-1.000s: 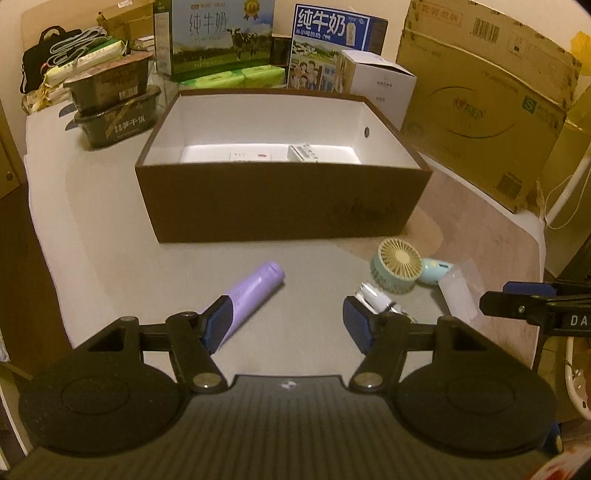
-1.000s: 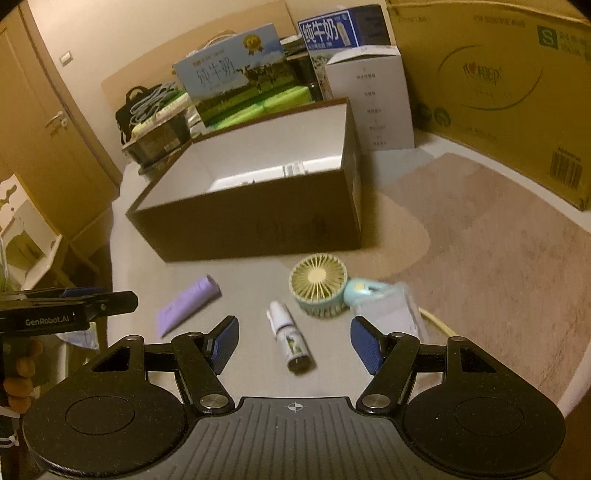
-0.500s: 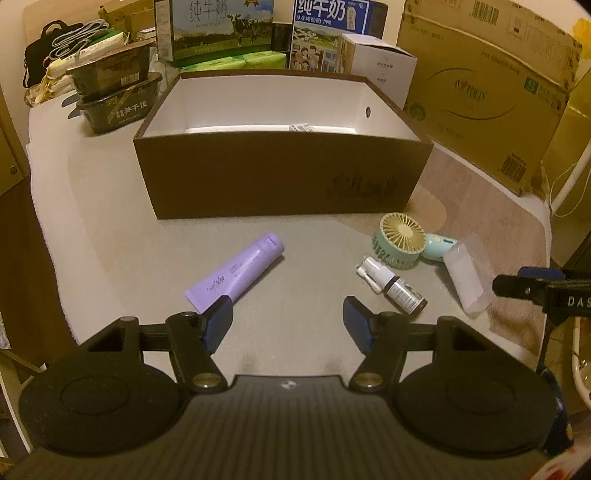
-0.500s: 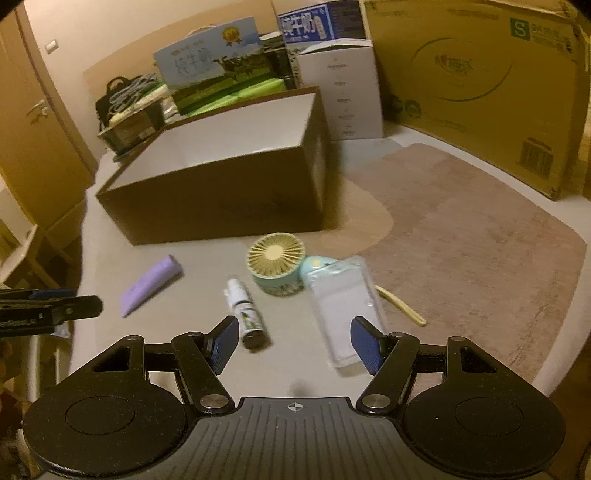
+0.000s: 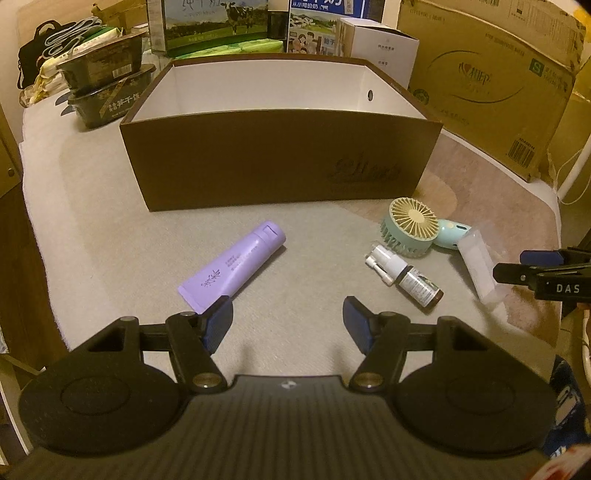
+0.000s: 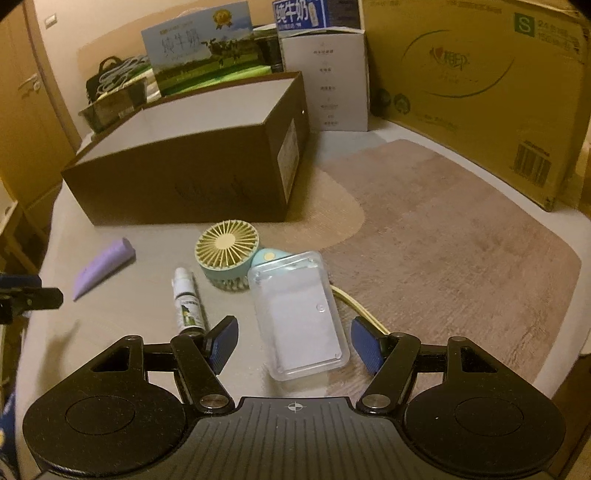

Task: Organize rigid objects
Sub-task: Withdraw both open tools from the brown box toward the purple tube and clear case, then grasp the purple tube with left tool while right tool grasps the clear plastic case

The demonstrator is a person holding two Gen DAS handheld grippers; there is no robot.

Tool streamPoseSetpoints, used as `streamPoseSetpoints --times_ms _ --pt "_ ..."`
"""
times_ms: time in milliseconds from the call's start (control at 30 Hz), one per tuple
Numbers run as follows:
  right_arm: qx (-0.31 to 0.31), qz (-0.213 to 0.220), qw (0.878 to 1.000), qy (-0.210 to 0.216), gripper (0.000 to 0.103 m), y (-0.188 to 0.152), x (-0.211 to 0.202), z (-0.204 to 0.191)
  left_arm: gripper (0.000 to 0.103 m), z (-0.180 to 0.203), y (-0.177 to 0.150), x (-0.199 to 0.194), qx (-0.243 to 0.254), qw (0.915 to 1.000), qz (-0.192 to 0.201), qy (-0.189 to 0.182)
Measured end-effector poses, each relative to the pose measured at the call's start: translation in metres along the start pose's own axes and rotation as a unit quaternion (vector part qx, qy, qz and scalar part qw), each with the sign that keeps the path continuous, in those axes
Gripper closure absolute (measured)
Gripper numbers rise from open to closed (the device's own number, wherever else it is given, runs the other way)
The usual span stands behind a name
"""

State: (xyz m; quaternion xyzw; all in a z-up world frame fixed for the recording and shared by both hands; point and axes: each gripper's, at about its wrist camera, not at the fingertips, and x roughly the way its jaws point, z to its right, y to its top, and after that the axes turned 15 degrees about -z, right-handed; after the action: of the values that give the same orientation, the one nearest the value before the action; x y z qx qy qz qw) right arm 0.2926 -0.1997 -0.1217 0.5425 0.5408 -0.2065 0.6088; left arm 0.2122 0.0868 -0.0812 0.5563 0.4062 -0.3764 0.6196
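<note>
An open brown box [image 5: 280, 162] [image 6: 184, 184] with a white inside stands on the table. In front of it lie a purple tube [image 5: 232, 269] [image 6: 101, 267], a small spray bottle [image 5: 404, 277] [image 6: 188, 301], a green handheld fan [image 5: 412, 227] [image 6: 227, 251] and a clear plastic case [image 5: 478, 271] [image 6: 297, 317]. My left gripper [image 5: 288, 325] is open and empty, just short of the tube's flat end. My right gripper [image 6: 293, 343] is open, with the near end of the clear case between its fingers, not touching.
Large cardboard cartons [image 5: 487, 81] [image 6: 476, 81], a white box [image 6: 327, 81] and milk cartons [image 5: 218, 22] stand behind the brown box. Dark food trays [image 5: 107, 88] are stacked at the back left. The table's right edge [image 6: 576, 314] is close. A yellow stick [image 6: 354, 301] lies beside the case.
Both grippers drew back and lowered, so the box's inside is hidden. The right gripper swung right and its fingers now flank the clear case. The objects have not moved.
</note>
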Motion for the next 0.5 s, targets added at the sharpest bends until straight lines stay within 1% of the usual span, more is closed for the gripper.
streamPoseSetpoints --times_ms 133,267,500 --pt "-0.015 -0.004 1.000 -0.015 0.034 0.003 0.010 -0.001 0.040 0.000 0.001 0.005 0.006 1.0000 0.002 0.004" --pt "-0.027 -0.009 0.999 -0.021 0.034 0.008 0.020 -0.004 0.040 -0.003 0.000 0.010 0.011 0.9999 0.002 0.009" --pt "-0.045 -0.005 0.998 -0.036 0.035 0.010 0.031 -0.012 0.040 -0.009 0.002 0.018 0.020 0.9996 0.004 0.016"
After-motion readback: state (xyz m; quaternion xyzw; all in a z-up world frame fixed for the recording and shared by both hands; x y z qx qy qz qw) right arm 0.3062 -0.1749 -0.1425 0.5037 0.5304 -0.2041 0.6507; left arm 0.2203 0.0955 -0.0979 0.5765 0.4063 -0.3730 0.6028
